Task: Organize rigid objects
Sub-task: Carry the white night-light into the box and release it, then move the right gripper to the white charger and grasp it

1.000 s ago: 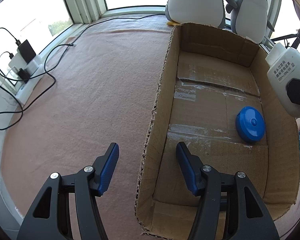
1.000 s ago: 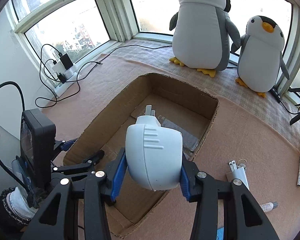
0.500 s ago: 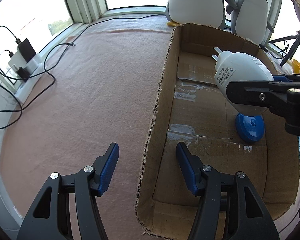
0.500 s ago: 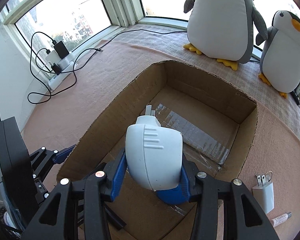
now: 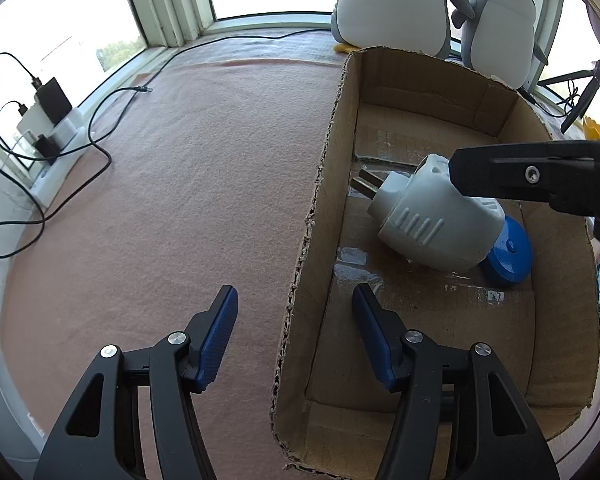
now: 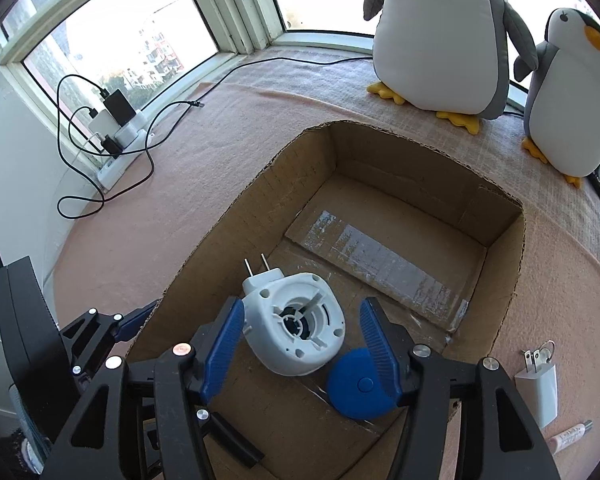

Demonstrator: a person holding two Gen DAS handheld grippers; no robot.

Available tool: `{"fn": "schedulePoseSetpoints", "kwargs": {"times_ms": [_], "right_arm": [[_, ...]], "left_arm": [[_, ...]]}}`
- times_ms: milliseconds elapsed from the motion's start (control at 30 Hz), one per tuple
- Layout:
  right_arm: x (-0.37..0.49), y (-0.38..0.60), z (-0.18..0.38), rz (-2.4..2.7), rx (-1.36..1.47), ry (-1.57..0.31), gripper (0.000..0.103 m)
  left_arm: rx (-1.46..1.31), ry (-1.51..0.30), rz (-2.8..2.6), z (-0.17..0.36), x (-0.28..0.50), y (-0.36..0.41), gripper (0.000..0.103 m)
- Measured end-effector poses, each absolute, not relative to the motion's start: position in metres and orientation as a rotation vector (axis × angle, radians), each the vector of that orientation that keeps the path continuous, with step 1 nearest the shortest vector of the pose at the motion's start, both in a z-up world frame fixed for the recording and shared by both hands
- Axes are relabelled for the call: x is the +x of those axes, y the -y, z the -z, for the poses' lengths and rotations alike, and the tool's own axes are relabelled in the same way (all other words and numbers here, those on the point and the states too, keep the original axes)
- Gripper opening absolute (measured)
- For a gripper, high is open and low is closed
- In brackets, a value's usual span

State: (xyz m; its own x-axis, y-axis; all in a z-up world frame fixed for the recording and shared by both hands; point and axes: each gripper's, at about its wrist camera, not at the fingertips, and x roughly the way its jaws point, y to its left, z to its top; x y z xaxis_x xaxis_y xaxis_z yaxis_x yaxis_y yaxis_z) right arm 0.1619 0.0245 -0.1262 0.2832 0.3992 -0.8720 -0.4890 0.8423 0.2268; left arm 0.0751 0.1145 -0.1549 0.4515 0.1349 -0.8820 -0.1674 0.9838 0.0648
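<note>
Right gripper [image 6: 302, 354]: its jaws have just been opening. The white plug-in device [image 6: 296, 322] lies between them on the floor of the cardboard box [image 6: 504, 216], prongs pointing away from the gripper. The right pad stands clear of it; whether the left pad touches it cannot be told. Judged released.

Left gripper [image 5: 296, 340]: jaws straddle the box's near side wall without pressing on it, as far as the pictures show; nothing is held.

Step in hand: finishing the drop. Recommended: open fully, then lift straight up so the pads do not drag the device.

The blue round case [image 6: 358, 384] sits just beneath the right pad, touching or nearly touching the device; a sideways withdrawal could knock either.

Outside the box, right of the gripper: a white charger [image 6: 538, 386] and a small tube [image 6: 570, 436], judged next to sort. Two plush penguins [image 6: 440, 32] stand beyond the box, out of the way.
</note>
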Motion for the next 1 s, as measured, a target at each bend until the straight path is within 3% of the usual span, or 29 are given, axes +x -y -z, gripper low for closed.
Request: {"fn": "schedulePoseSetpoints", "kwargs": {"times_ms": [567, 1000], "right_arm": [[0.131, 0.058, 0.078, -0.525, -0.037, -1.015, 0.056], [0.134, 0.126, 0.097, -0.395, -0.1, -1.023, 0.056]], "left_arm": [[-0.031, -1.085, -0.189, 0.155, 0.075, -0.114, 0.06], [-0.029, -1.083, -0.191, 0.154, 0.075, -0.114, 0.06]]}}
